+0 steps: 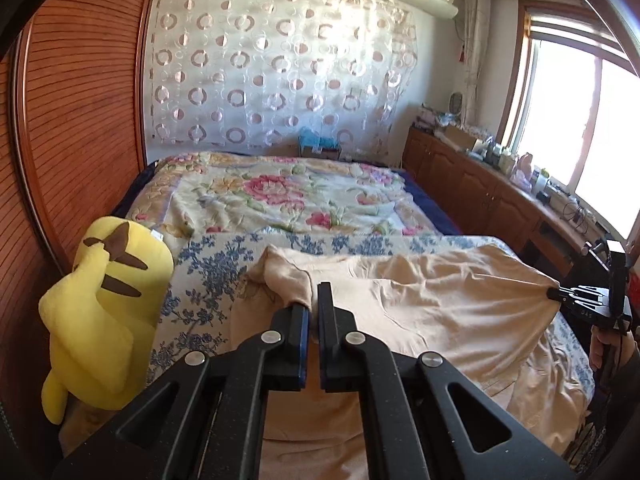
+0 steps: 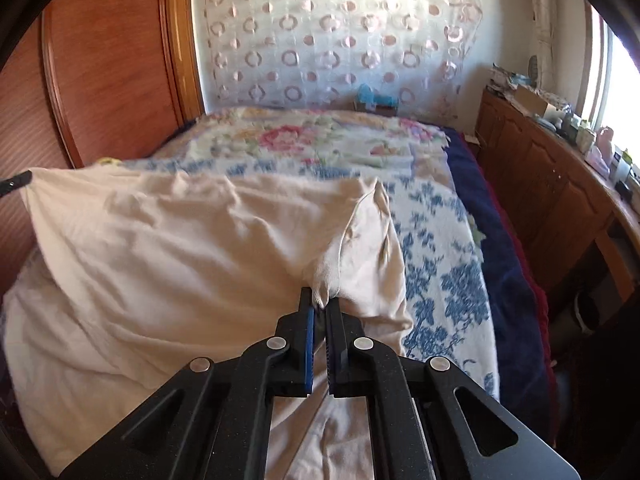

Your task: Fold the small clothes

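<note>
A cream-beige garment (image 1: pixel 432 312) lies spread across the near end of the bed, and it also shows in the right wrist view (image 2: pixel 168 248). My left gripper (image 1: pixel 313 300) is shut on the garment's left corner, which bunches up between the fingers. My right gripper (image 2: pixel 320 300) is shut on the garment's right corner. The right gripper also shows in the left wrist view (image 1: pixel 560 295), pulling the cloth taut at the right. The left gripper's tip shows at the far left of the right wrist view (image 2: pixel 16 182). The cloth is stretched between the two grippers, lifted a little at both corners.
A yellow plush toy (image 1: pixel 108 308) sits at the bed's left edge beside the wooden wardrobe (image 1: pixel 72 128). The bed has a blue-flowered sheet (image 2: pixel 444 264) and a floral blanket (image 1: pixel 280 192) farther back. A wooden cabinet (image 1: pixel 480 184) with clutter runs along the right under the window.
</note>
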`<state>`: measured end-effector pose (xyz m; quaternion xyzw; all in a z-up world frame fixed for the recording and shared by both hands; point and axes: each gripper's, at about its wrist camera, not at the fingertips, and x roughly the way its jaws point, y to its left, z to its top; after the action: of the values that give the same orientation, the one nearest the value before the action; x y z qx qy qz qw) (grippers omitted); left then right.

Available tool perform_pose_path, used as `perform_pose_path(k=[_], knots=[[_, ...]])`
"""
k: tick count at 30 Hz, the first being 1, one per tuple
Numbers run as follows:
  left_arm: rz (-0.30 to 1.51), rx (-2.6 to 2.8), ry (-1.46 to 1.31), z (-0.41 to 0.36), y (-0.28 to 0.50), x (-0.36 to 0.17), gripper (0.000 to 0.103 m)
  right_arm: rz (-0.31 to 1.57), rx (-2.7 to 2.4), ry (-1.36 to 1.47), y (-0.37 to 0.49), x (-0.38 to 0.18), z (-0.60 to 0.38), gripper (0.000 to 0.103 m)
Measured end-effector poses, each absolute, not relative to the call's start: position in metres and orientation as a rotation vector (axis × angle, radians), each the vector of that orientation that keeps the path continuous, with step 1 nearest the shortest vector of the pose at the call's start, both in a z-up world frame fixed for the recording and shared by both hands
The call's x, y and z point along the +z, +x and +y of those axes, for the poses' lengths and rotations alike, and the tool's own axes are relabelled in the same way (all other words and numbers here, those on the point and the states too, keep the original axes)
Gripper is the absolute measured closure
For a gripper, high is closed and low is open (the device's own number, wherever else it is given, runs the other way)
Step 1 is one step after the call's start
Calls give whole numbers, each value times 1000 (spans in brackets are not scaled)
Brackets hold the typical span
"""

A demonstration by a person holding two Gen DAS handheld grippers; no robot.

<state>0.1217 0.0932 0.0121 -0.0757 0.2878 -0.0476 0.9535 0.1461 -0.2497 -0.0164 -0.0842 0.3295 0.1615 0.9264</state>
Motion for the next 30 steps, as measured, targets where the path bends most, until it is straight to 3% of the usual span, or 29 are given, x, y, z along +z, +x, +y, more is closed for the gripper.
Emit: perform_pose_path(k=[8,13,23,30], knots=[[505,-123,-174,105,69,40,99,583,394,-135,83,21,-274,99],[512,-127,-199,117,29,29,99,546,413,-149,34,33,-295,99],[702,-64,-229,128,-7,-56,99,705,410,-156,-2,-31,-316,99],[766,-34,-204,126,-6,-80,96,800,396,-160,8,-75,-307,99]])
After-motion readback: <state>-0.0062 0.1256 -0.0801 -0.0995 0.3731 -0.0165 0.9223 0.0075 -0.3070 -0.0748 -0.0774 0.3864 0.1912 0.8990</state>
